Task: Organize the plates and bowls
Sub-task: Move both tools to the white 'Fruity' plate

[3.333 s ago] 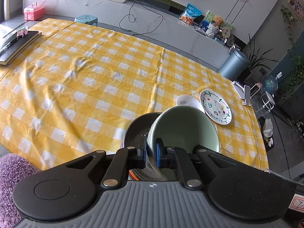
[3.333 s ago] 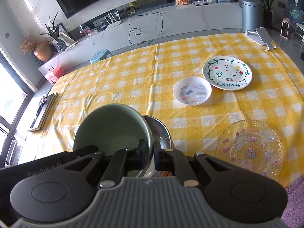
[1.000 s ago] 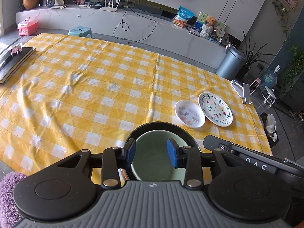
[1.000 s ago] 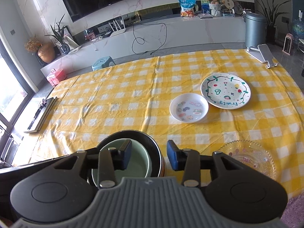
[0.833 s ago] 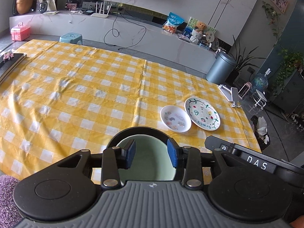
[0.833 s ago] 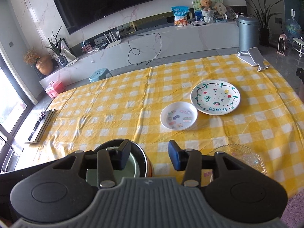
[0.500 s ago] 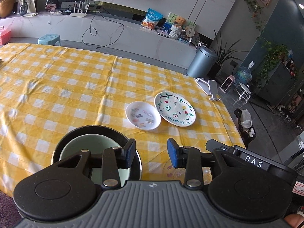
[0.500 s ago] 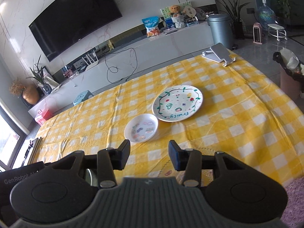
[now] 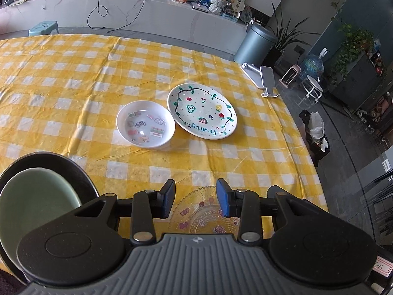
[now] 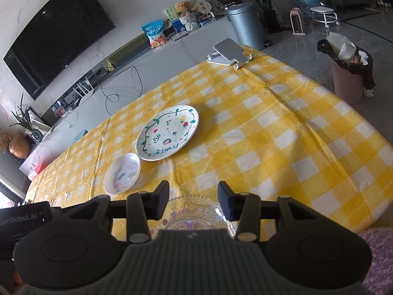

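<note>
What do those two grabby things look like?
Both are black. The left tool has two stubby fingers with blue pads, silver screws, round black discs and a ribbed grey body. The right tool looks the same. One black part reads "GenRobot.AI" in white letters.

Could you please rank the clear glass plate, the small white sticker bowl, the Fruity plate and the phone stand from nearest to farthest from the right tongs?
1. Glass plate, directly beneath the right tongs.
2. Sticker bowl, ahead-left.
3. Fruity plate, beyond it.
4. Phone stand, far edge.
</note>
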The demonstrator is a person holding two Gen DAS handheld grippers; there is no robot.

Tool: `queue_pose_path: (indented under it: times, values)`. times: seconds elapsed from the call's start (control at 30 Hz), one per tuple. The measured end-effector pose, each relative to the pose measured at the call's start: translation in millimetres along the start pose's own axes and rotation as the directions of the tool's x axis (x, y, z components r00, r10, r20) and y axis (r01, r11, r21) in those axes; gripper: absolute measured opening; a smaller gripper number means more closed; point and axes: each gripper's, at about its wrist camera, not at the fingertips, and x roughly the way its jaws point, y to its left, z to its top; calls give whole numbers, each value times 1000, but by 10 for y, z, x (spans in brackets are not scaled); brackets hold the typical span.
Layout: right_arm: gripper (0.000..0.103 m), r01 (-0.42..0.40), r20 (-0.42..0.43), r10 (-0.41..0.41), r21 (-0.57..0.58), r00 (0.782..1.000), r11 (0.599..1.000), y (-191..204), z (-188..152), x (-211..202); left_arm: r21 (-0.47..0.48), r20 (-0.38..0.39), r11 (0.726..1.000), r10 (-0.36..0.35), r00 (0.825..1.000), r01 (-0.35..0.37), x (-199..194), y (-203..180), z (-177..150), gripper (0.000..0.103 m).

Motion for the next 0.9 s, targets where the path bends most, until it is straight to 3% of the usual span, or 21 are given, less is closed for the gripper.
queue_pose_path:
  times: [0.47,0.73,0.9]
  values:
    - [44,-43,-33,43,9,999,999,-61,384,569,109,-168,992,83,982,-65,413,-137,772,42]
    - [44,-90,-43,91,24,995,996,-15,608,985,166,-147,984,91,985,-67,763,-40,1168,42]
    - [44,-126,-61,130,56,990,990,-55,699,1255,133,-135,988,101,986,-83,1028,184,1326,42]
